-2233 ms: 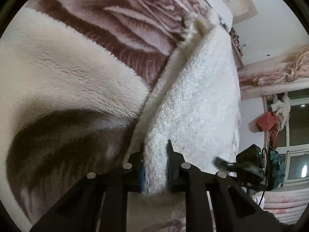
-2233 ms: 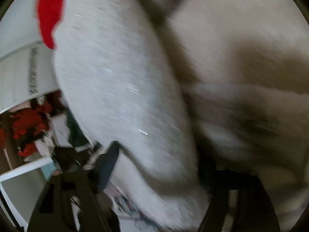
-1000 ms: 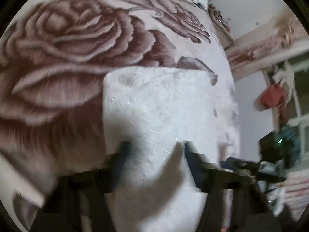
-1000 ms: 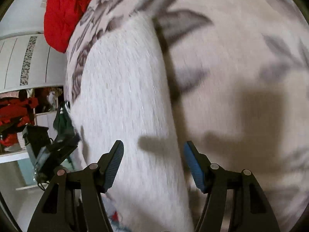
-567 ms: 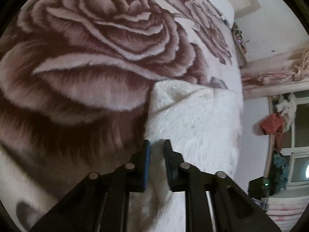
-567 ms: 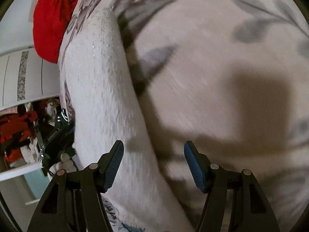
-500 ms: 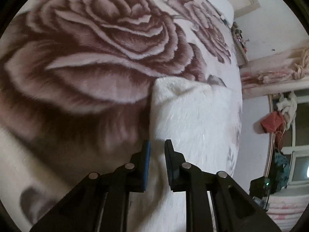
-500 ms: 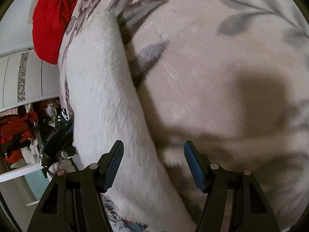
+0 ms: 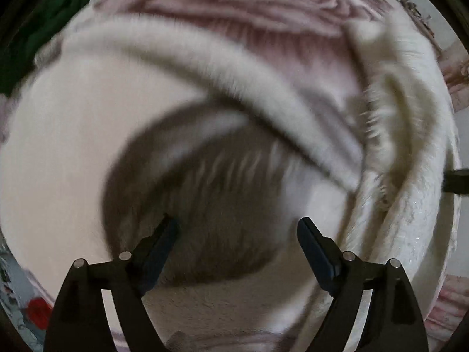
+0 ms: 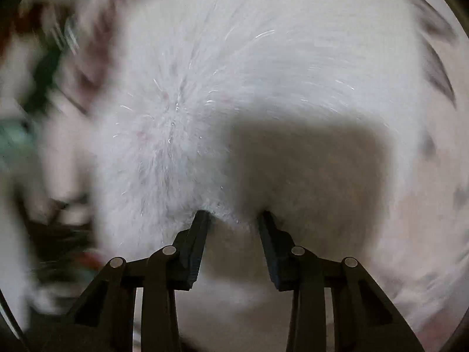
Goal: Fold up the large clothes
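Both views are motion-blurred. The left claw (image 9: 237, 230) is opening over a rose-patterned blanket (image 9: 263, 23) — empty; the right claw (image 10: 234, 215) is closing around fluffy white garment (image 10: 181, 123) pile.

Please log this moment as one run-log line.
left claw: opening, empty | right claw: closing around white fluffy garment | floral blanket beneath

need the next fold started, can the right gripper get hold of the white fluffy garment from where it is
Probably yes: the right gripper is closing with the white fluffy garment bunched between its fingertips, nothing in the way.

fluffy white garment (image 10: 181, 135), bunched, on bed
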The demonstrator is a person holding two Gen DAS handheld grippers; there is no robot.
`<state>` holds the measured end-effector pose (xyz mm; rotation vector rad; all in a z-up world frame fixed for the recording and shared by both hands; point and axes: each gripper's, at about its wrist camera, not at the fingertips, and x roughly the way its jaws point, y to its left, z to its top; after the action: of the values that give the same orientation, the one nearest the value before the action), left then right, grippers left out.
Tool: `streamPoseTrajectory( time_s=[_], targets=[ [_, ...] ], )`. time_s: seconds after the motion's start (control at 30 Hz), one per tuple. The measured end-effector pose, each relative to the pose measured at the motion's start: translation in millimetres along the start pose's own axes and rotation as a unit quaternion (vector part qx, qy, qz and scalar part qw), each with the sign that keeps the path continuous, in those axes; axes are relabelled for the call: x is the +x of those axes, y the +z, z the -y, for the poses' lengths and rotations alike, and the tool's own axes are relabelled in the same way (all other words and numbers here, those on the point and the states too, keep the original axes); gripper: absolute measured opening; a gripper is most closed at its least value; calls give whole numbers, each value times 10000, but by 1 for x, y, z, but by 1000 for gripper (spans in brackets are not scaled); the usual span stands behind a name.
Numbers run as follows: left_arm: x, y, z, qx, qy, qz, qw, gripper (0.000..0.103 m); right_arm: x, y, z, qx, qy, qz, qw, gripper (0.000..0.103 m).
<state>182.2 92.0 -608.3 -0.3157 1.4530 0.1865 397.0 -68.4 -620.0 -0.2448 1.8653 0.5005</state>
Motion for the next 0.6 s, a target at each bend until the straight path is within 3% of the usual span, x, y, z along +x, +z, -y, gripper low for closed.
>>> streamPoseTrajectory(
  time_s=[0.17, 0.27, 0.33, 0.4, 0.53, 0.57, 0.6],
  targets=[
    [7, -2, 3, 173, -3, 63, 9998, 95, 0, 11, -8, 121, -141, -52, 9998, 39],
    [-11, 2, -1, 23, -314, 40, 9995, 95, -31, -12, -7, 8, 129, 470, 9988, 41],
    [-35, -1, -8, -138, -662, 61, 9977, 95, -55, -43, 7, 141, 522, 702, 9961, 51],
    [-54, -13, -13, -339, -1049, -7, 9939, 95, -66, -83, 29, 405, 903, 758, 9922, 53],
    [-58, -49, -7, -603, -1709, -383, 9827, 95, -34, -158, 65, 1303, 1456, 259, 9804, 54],
    [-52, -58, 1, -574, -1734, -542, 9817, 91, -16, -177, 71, 1598, 1724, 40, 9720, 54],
    [-45, -67, 9, -509, -1753, -648, 9811, 64, 2, -192, 76, 1860, 1943, -174, 9630, 54]
  ],
)
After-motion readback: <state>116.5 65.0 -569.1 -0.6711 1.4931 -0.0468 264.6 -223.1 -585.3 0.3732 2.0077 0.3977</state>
